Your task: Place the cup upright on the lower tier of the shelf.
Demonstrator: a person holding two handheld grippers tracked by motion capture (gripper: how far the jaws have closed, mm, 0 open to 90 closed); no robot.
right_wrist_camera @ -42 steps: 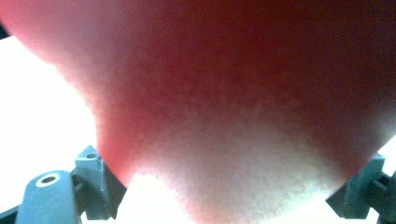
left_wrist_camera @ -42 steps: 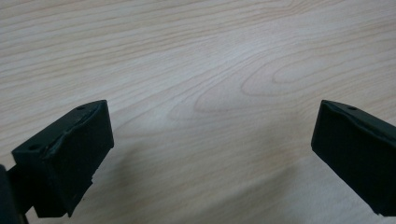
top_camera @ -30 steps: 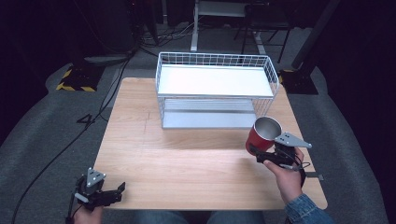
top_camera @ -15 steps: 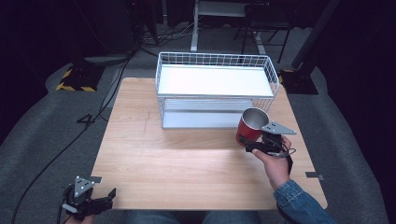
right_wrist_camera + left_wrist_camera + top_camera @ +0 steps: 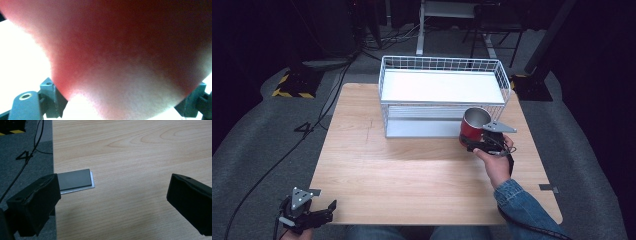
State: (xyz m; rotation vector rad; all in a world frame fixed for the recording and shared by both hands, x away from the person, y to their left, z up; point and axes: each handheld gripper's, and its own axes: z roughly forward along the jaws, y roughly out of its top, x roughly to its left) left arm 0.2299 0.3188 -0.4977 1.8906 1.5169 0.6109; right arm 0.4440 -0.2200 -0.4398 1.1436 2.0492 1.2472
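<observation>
Red cup is being held in the right gripper, jaws closed on its lower wall, just in front of the wire rack at the lower tier's right end. Risks, as judged: the rim is being carried close to the upper shelf edge and front wires, so a clip there could twist the cup in the jaws; the grip is low on a smooth wall, so slipping is possible. Cup interior is looking empty; both rack tiers are looking bare. Left gripper is being held idle at the bench corner, jaws wide apart, nothing between them.
</observation>
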